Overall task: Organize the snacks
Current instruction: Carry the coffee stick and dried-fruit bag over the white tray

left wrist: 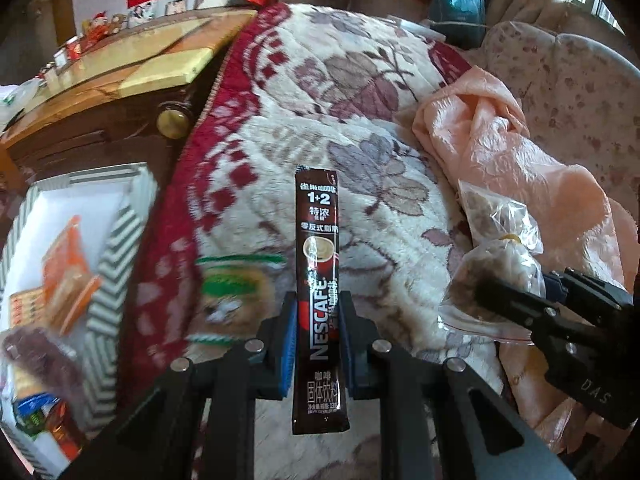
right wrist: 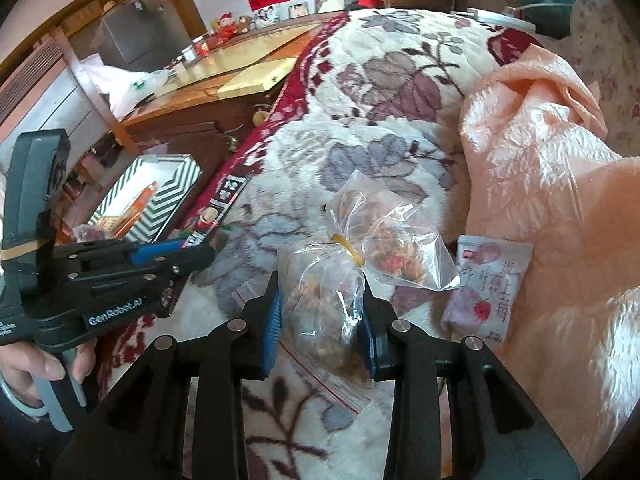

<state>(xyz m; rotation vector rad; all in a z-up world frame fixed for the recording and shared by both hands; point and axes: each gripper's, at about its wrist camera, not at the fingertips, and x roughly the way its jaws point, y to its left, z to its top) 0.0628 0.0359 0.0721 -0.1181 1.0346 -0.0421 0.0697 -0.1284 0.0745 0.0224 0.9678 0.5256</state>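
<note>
My left gripper [left wrist: 318, 336] is pinching a Nescafé coffee stick [left wrist: 319, 264] at centre frame, pointing up-frame over the floral blanket [left wrist: 360, 92]. My right gripper [right wrist: 322, 330] is clamping a clear snack bag [right wrist: 324, 312] at lower centre. The striped box [left wrist: 108, 280] is sitting at the left edge.

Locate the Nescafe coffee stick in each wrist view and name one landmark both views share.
Left wrist: Nescafe coffee stick stands upright at centre, clamped between the left tongs.
Right wrist: seen at left of centre, slanting up from the left tongs toward the box.
Shared landmark: the black-and-white striped box beside the floral blanket.
</note>
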